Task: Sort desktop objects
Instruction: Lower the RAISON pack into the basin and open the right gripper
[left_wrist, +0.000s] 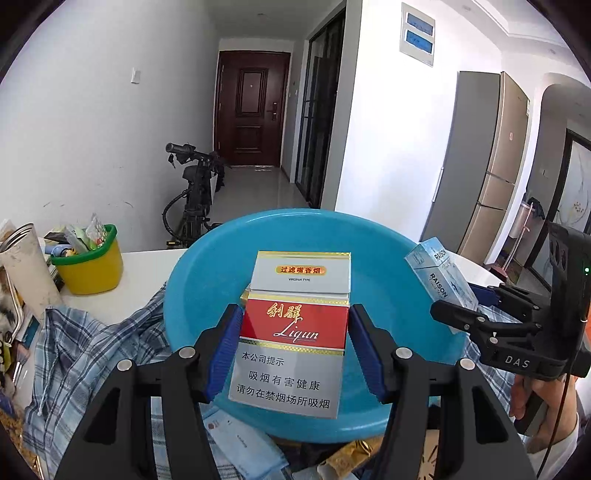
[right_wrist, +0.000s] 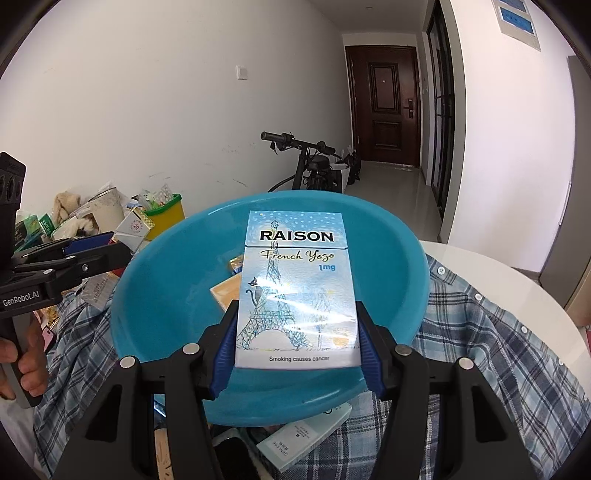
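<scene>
My left gripper is shut on a red and silver Liqun cigarette pack, held upright over the blue plastic basin. My right gripper is shut on a light blue Raison cigarette pack, also held over the basin. The Raison pack and the right gripper show at the right of the left wrist view. The left gripper with its pack shows at the left of the right wrist view. Yellow-orange packs lie inside the basin.
A blue plaid shirt lies under the basin on the white table. A yellow bin full of wrappers and a white cup stand at the left. Boxes and packs lie at the front. A scooter stands beyond the table.
</scene>
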